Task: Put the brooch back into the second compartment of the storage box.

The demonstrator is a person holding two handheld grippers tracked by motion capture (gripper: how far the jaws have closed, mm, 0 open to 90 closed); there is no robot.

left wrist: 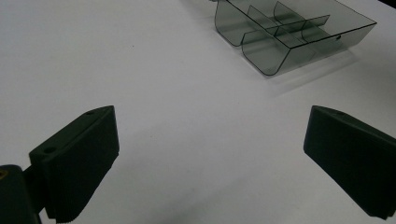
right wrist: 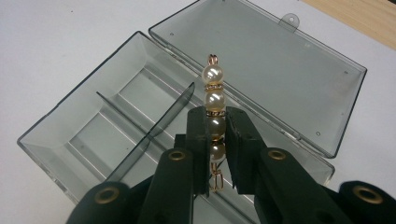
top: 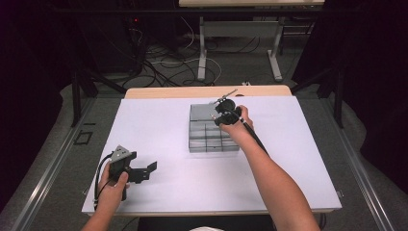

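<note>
In the high view, the left gripper is held low at the near left part of the white table by the left hand. Its jaws are spread apart and point to the right, and nothing is seen between them. The right forearm is stretched forward from the bottom edge, and the right gripper is held by the right hand over the far part of the box. The box is placed near the middle of the table, well apart from the left gripper. Behind the table, a floor with cables and a table frame are seen.

In the left gripper view, the two black jaws are seen wide apart above bare table, with nothing held. The box, of grey clear plastic with dividers inside, is seen far off at the upper right.

In the right gripper view, the jaws are clenched on a pearl pin, a row of pearls on gold wire, which stands upward between them. It is held above the open box, over its near edge beside the flat lid. The compartments under it are divided by thin walls.
</note>
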